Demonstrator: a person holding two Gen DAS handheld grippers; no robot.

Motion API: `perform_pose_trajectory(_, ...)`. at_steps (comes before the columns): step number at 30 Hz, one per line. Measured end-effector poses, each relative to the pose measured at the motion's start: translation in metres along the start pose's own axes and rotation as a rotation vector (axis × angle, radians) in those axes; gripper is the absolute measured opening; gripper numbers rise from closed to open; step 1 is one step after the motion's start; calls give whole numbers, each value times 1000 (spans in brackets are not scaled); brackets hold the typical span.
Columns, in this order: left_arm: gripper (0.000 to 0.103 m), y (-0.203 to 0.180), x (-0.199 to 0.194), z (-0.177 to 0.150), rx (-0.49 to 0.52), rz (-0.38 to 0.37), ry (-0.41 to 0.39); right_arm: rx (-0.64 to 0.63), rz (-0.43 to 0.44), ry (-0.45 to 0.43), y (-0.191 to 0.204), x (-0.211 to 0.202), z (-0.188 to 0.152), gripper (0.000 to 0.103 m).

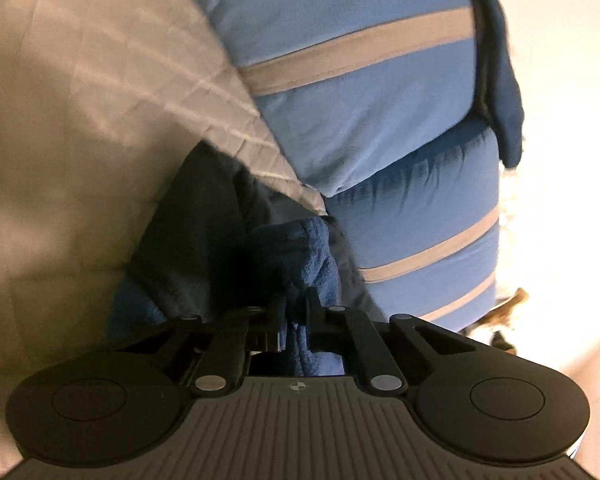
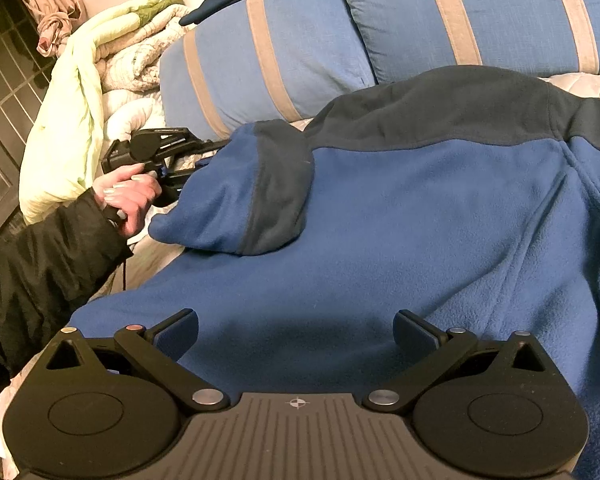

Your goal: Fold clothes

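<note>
A blue fleece jacket (image 2: pixel 400 220) with dark grey shoulder panels lies spread on the bed. Its sleeve (image 2: pixel 236 192) is folded in over the body. My left gripper (image 1: pixel 296 300) is shut on a bunch of that blue fleece (image 1: pixel 312 248), lifted close to the lens. In the right wrist view the left gripper (image 2: pixel 168 160) shows at the sleeve's end, held by a hand (image 2: pixel 128 196) in a black sleeve. My right gripper (image 2: pixel 296 328) hovers open just above the jacket's lower body, nothing between its fingers.
Two blue pillows with tan stripes (image 2: pixel 284 48) (image 1: pixel 360 92) lie beyond the jacket. A quilted beige bedspread (image 1: pixel 80 120) covers the bed. Pale green and white bedding (image 2: pixel 100 72) is piled at the left. A dark barred window (image 2: pixel 4 72) is at far left.
</note>
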State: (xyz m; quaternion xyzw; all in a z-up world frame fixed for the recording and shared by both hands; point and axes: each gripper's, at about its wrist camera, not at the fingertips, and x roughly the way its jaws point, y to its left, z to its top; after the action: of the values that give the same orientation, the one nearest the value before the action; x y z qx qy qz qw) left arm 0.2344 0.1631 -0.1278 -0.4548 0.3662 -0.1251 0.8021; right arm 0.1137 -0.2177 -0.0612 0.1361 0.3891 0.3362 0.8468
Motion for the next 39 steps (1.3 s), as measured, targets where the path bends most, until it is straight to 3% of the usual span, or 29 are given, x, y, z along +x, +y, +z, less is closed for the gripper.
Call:
perform_pose_trajectory(3, 7, -24, -10, 0, 137, 86, -28, -2, -3, 1, 1, 0, 0, 103)
perform_pose_trajectory(10, 7, -104, -55, -3, 631, 388, -197, -4, -5, 0, 0, 0, 0, 103)
perform_pose_trajectory(15, 7, -122, -103, 3, 776, 578, -339, -6, -7, -2, 0, 1, -1, 103)
perform_pose_trajectory(24, 7, -102, -247, 26, 804, 846, -649, -16, -10, -2, 0, 0, 0, 103)
perform_pose_trajectory(27, 7, -70, -297, 26, 743, 942, -753, -17, -10, -2, -1, -1, 0, 103)
perform_pose_trajectory(32, 7, 28, -326, 9, 581, 1111, -716, -17, -9, 0, -2, -1, 1, 103)
perform_pose_trajectory(35, 7, 84, -322, -3, 428, 1141, -635, -19, -11, 7, -1, 0, 2, 103)
perform_pose_trajectory(39, 8, 130, -310, -18, 310, 1174, -572, -22, -17, 13, -1, 0, 3, 103)
